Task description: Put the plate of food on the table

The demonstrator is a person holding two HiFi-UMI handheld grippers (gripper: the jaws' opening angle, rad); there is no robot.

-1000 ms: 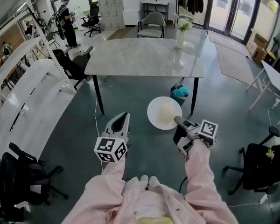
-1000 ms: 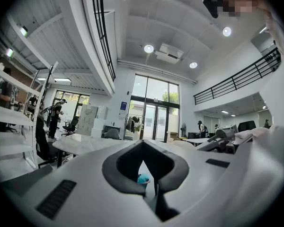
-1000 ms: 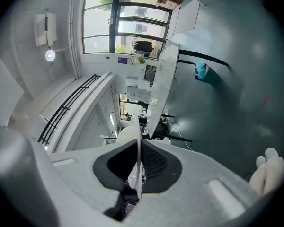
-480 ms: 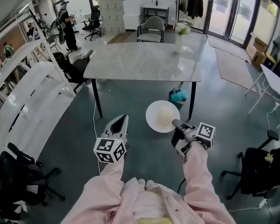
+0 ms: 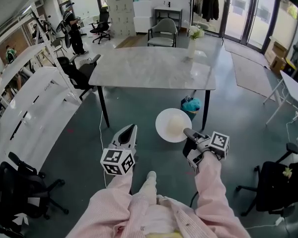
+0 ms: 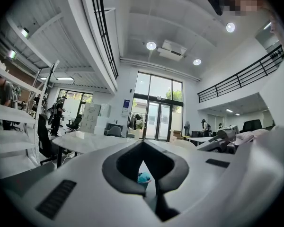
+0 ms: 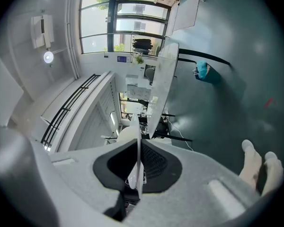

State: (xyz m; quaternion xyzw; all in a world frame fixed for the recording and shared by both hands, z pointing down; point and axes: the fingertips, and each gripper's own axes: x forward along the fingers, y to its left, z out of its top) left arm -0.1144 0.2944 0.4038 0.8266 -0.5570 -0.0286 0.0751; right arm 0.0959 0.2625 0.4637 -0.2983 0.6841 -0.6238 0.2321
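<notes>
The broad rectangular marble-topped desk on black legs [image 5: 154, 66] lies ahead, its long side running across the head view; its top looks bare near the front edge, with only a white vase of flowers [image 5: 192, 37] at the far right; the round white plate with a pale mound of food [image 5: 173, 125] hangs over the grey floor, short of the desk's near edge and close to its right front leg, so the coming move is probably forward and up onto the top; the plate juts ahead and a little leftward of the right gripper [image 5: 187, 131], whose jaws pinch its near rim at a narrow set; the left gripper [image 5: 128, 131] hovers beside it, jaws drawn together on nothing, well apart from the plate.
</notes>
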